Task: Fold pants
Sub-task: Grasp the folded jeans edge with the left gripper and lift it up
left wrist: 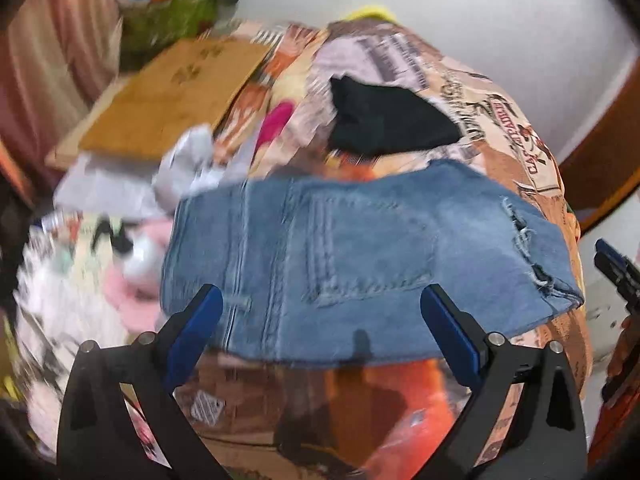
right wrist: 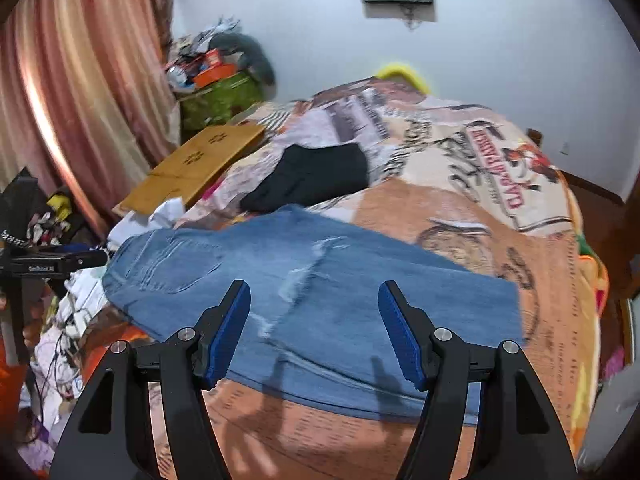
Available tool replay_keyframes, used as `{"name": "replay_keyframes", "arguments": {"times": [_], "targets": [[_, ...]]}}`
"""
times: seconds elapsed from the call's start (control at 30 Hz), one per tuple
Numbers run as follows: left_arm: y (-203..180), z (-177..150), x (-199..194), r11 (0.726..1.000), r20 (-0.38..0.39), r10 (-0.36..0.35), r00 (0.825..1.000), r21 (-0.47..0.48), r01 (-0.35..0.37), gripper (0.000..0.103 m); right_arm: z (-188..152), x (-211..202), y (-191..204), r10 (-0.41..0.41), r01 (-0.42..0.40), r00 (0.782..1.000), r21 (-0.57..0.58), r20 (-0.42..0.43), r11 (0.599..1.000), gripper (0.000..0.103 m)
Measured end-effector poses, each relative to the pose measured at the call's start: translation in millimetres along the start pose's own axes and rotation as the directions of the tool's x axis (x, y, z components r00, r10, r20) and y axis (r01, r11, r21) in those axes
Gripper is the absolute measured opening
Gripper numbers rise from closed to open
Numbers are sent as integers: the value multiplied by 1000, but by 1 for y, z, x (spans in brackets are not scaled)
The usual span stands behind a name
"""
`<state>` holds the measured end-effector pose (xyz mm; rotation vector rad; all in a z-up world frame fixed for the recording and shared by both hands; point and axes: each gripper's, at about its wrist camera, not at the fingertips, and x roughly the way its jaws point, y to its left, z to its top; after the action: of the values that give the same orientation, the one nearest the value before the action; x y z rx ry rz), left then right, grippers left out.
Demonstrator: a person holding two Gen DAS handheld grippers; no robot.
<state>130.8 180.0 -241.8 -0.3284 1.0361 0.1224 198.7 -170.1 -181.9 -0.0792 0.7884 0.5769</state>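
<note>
Blue ripped jeans (left wrist: 360,256) lie folded flat on a printed blanket (left wrist: 500,128), back pocket up in the left wrist view. My left gripper (left wrist: 320,296) hovers over their near edge, jaws wide open, nothing between the blue pads. In the right wrist view the jeans (right wrist: 320,280) stretch across the bed with the frayed tear near the middle. My right gripper (right wrist: 314,292) hangs above them, open and holding nothing; its finger shadows fall on the near hem and on the blanket (right wrist: 460,208). The right gripper's tip (left wrist: 616,272) shows at the left view's right edge.
A folded black garment (right wrist: 312,176) lies on the bed beyond the jeans. A flat cardboard sheet (right wrist: 200,164) rests at the bed's far left. Loose clothes and cables (right wrist: 72,320) pile up on the left, by a pink curtain (right wrist: 80,100). A white wall rises behind.
</note>
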Motion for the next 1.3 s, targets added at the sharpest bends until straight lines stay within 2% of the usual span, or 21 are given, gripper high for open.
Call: {"name": "replay_keyframes", "arguments": {"times": [0.1, 0.2, 0.37, 0.5, 0.63, 0.73, 0.9, 0.93, 0.97, 1.0, 1.03, 1.07, 1.1, 1.13, 1.17, 1.2, 1.3], "targets": [[16, -16, 13, 995, -59, -75, 995, -67, 71, 101, -6, 17, 9, 13, -13, 999, -18, -42, 1000, 63], [28, -31, 29, 977, -123, -165, 979, -155, 145, 101, -16, 38, 13, 12, -15, 994, -25, -104, 1000, 63], [39, -50, 55, 916, -183, -321, 929, -310, 255, 101, -31, 59, 12, 5, -8, 983, -18, -185, 1000, 63], [42, -48, 67, 884, -181, -377, 909, -364, 294, 101, -36, 62, 9, 26, -28, 980, -8, -199, 1000, 63], [52, -45, 81, 806, -151, -468, 871, -478, 350, 102, -39, 62, 10, 40, -41, 980, 3, -195, 999, 65], [57, -42, 89, 780, -136, -485, 864, -513, 357, 102, -40, 62, 11, 50, -49, 981, 8, -189, 999, 66], [52, -27, 102, 795, -136, -455, 880, -506, 334, 100, -39, 64, 9, 68, -65, 980, 20, -187, 998, 68], [52, -24, 105, 803, -136, -436, 889, -505, 317, 93, -39, 64, 9, 70, -67, 980, 20, -187, 998, 68], [52, -22, 105, 816, -138, -405, 904, -499, 290, 81, -40, 64, 10, 70, -67, 980, 20, -186, 998, 68], [53, -21, 105, 826, -139, -379, 915, -496, 266, 77, -39, 64, 10, 70, -67, 980, 20, -185, 998, 68], [56, -20, 105, 831, -136, -358, 924, -498, 248, 66, -39, 65, 10, 71, -68, 980, 21, -184, 997, 68], [59, -19, 104, 832, -136, -339, 931, -505, 229, 58, -39, 65, 10, 73, -70, 980, 22, -184, 997, 68], [61, -20, 105, 828, -140, -337, 931, -514, 223, 57, -39, 65, 9, 75, -71, 980, 24, -183, 997, 68], [61, -20, 102, 824, -137, -332, 933, -523, 217, 51, -39, 65, 9, 78, -75, 980, 26, -182, 997, 68], [58, -19, 95, 843, -127, -281, 951, -507, 182, 36, -39, 64, 9, 78, -75, 980, 27, -182, 997, 68], [53, -16, 85, 872, -115, -219, 969, -469, 142, 31, -40, 64, 9, 78, -74, 980, 26, -181, 997, 68], [48, -8, 64, 900, -61, -163, 985, -418, 123, 25, -38, 64, 6, 82, -78, 980, 31, -182, 997, 68]]}}
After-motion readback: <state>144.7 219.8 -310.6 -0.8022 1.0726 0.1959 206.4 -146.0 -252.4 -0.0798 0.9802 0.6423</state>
